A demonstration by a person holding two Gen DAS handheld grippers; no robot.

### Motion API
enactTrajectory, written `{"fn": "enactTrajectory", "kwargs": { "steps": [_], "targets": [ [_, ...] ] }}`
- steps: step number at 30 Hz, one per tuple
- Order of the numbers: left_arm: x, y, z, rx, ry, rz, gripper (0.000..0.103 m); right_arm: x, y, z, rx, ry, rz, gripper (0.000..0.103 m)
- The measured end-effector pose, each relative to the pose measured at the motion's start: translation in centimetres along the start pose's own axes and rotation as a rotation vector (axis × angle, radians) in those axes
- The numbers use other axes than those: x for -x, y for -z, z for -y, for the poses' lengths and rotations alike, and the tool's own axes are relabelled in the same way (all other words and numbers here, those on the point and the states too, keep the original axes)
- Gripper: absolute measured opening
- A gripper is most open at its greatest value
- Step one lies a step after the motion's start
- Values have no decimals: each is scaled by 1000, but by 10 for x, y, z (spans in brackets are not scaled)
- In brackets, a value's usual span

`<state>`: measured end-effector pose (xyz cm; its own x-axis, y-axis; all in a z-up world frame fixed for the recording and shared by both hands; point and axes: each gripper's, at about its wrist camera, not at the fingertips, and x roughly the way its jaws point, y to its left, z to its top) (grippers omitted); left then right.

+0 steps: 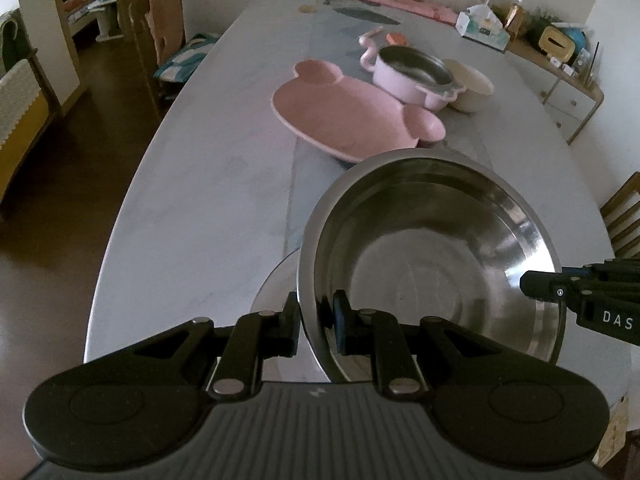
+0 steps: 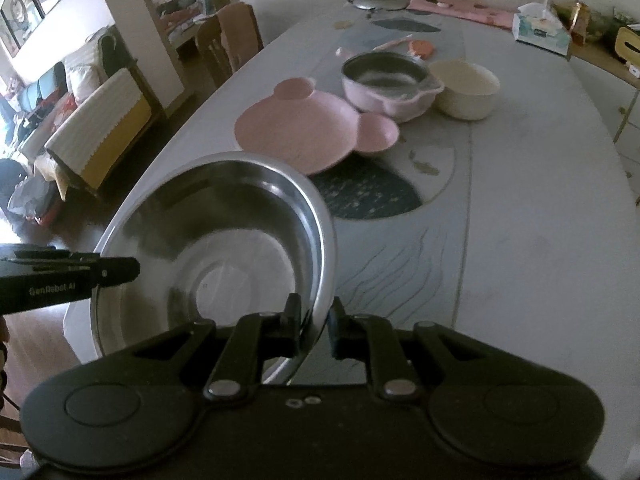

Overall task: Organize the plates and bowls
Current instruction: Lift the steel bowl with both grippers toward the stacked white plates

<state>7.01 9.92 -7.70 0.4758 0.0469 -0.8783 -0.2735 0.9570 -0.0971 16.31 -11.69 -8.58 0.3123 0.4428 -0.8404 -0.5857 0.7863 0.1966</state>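
Nearest the cameras, one steel bowl (image 1: 432, 256) is held above the near end of the table (image 1: 192, 184), clamped at opposite sides of its rim. The left gripper (image 1: 316, 312) is pinched on the bowl's left rim, one finger inside and one outside; the right gripper (image 2: 314, 316) is pinched likewise on the right rim. Both are angled steeply downward.

In the left wrist view alone, a second metal rim (image 1: 276, 280) is seen on the table beneath the bowl; what it belongs to cannot be told. In the right wrist view alone, a dark oval patch (image 2: 368, 196) of the table covering is shown beyond the bowl.

Farther off, one pink eared plate (image 1: 344, 120) lies flat. Beyond it stand one pink handled pot (image 1: 412, 76) and, just beside it, one cream bowl (image 1: 472, 84). A tissue box (image 2: 542, 28) sits at the far end.
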Motion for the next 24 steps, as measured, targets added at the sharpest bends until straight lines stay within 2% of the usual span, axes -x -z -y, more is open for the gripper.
{"fn": "enactTrajectory", "kwargs": {
  "steps": [9,24],
  "targets": [
    [-7,19,-19,-11,-17,-36,16,-18,14,-22,15,2,-58,15],
    [-24,26,-29,-3,-26,-70,16,-39,22,-33,27,3,-103,15]
  ]
}}
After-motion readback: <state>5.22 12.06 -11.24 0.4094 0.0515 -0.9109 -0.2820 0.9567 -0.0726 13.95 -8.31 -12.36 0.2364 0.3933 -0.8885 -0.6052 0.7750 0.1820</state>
